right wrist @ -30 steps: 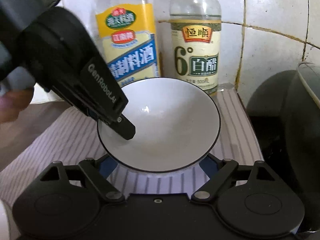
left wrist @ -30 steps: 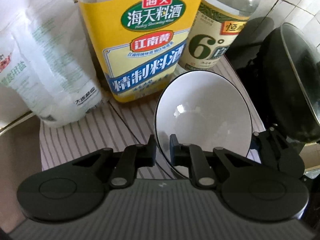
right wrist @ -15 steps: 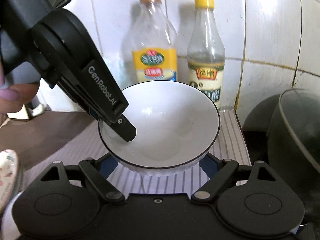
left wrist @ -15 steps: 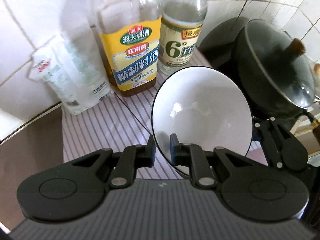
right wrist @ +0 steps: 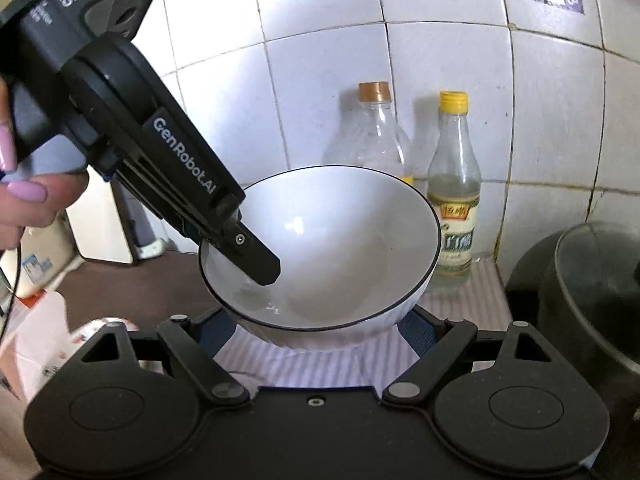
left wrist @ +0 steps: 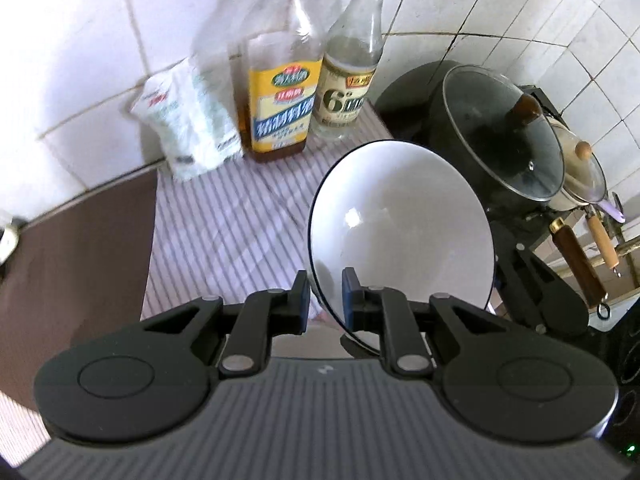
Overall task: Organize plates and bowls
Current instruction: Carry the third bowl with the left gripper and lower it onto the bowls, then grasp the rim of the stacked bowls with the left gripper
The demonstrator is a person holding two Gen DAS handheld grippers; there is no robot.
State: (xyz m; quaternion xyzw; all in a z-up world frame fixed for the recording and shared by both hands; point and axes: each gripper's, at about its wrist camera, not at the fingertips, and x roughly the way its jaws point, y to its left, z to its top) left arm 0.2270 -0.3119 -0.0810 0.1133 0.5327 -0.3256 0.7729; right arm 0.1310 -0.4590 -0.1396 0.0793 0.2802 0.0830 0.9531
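Note:
A white bowl (left wrist: 404,236) with a thin dark rim hangs in the air above the striped mat (left wrist: 224,232). My left gripper (left wrist: 325,300) is shut on the bowl's rim, one finger inside and one outside. In the right wrist view the bowl (right wrist: 340,248) fills the middle, and the left gripper's finger (right wrist: 256,260) reaches into it from the upper left. My right gripper (right wrist: 318,332) sits wide open under and around the bowl's base; whether its pads touch the bowl I cannot tell.
A cooking-wine bottle (left wrist: 280,80), a vinegar bottle (left wrist: 348,72) and a white bag (left wrist: 188,120) stand against the tiled wall. A black lidded wok (left wrist: 492,136) and a smaller pot (left wrist: 580,176) sit to the right. A patterned dish (right wrist: 100,328) shows at lower left.
Both grippers and the bowl have risen and drawn back from the bottles, which now look smaller and farther away. The left grip on the rim is unchanged.

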